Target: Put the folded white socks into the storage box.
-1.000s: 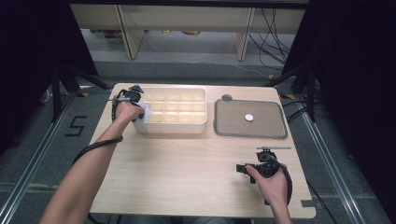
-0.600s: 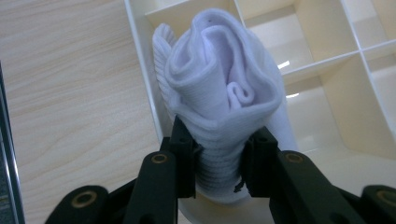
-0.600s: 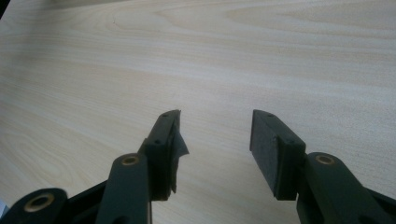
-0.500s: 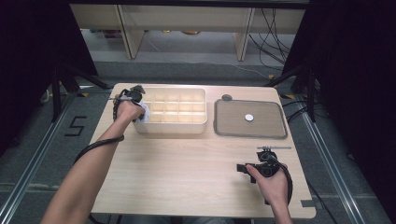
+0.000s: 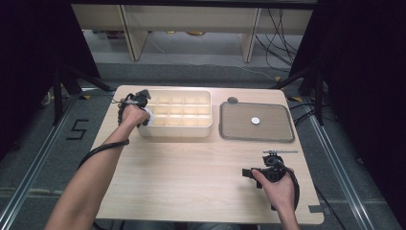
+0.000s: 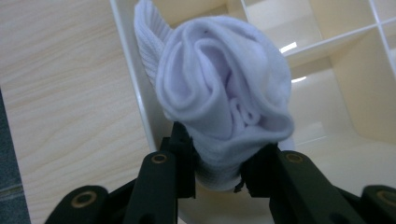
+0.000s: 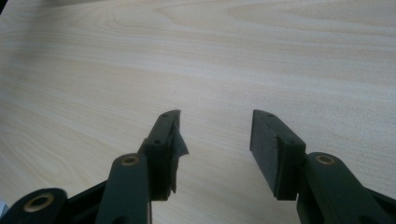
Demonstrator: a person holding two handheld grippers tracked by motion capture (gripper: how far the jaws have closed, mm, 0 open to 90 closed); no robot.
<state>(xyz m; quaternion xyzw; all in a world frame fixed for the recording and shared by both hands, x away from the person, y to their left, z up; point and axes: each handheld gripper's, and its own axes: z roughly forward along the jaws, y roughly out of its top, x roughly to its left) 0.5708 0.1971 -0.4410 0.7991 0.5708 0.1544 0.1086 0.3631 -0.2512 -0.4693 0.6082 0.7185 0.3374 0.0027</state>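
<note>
Item: rolled white sock (image 6: pixel 224 102), clamped in your left hand-held gripper (image 6: pixel 217 175) over the divided box (image 5: pixel 179 115) edge. Risk: released here, it may unroll or, seemingly, catch the wall (image 6: pixel 135 88) and spill out.

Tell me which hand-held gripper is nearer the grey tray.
Right. The right hand-held gripper rests on the table just in front of the grey tray; the left hand-held gripper is at the far end of the divided box, holding a white sock.

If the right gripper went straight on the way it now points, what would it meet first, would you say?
Probably just the bare wooden table: the right gripper has open, empty jaws angled down at the tabletop, with nothing lying ahead of them, though how near the surface is remains hard to judge.
</note>
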